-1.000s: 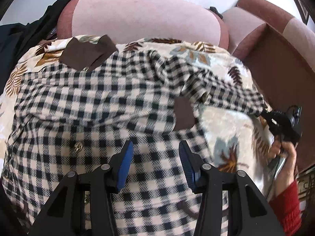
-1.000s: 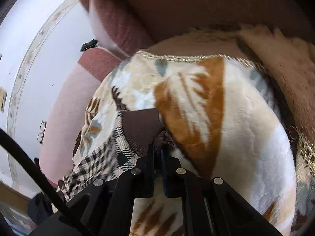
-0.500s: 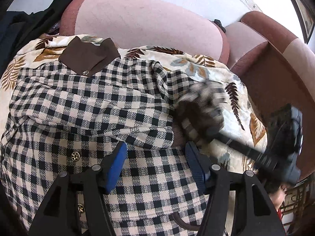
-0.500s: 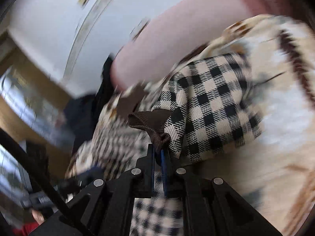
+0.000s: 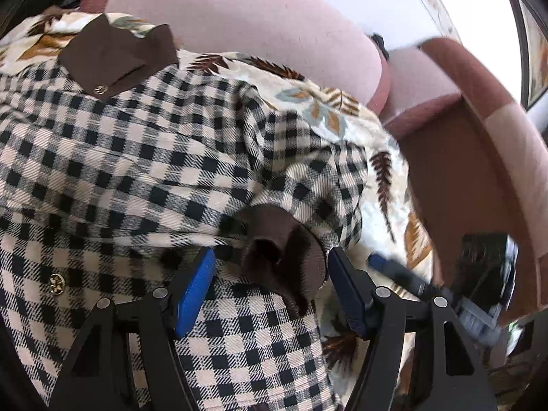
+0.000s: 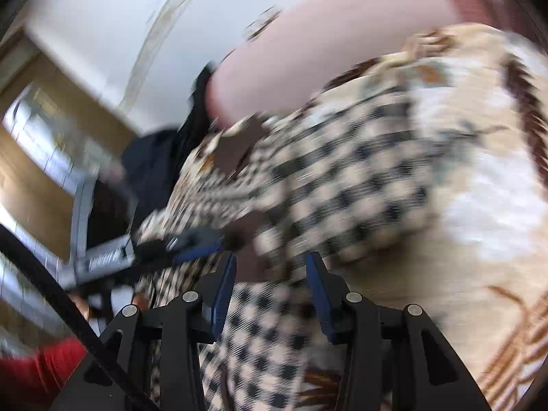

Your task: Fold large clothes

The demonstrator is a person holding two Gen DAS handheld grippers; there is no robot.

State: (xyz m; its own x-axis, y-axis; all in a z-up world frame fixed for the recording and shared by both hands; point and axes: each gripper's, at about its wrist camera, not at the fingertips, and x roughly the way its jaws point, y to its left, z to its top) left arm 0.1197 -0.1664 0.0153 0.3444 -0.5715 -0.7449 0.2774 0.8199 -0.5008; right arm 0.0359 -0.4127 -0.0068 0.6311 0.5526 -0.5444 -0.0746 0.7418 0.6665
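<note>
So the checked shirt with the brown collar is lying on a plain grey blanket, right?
Not plain grey: the left wrist view shows the shirt, brown collar and all, lying on a cream blanket printed with brown leaves.

Leaf-print blanket, pink sofa backrest, brown armrest

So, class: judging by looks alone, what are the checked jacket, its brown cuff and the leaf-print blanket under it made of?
Checked jacket: probably woven wool-like twill, matte; diagonal ribs show in the pale squares. Brown cuff: seemingly soft knit or fleece, dull, limp at the opening. Leaf-print blanket: likely plush fleece, with a faint sheen and a fuzzy surface.
</note>
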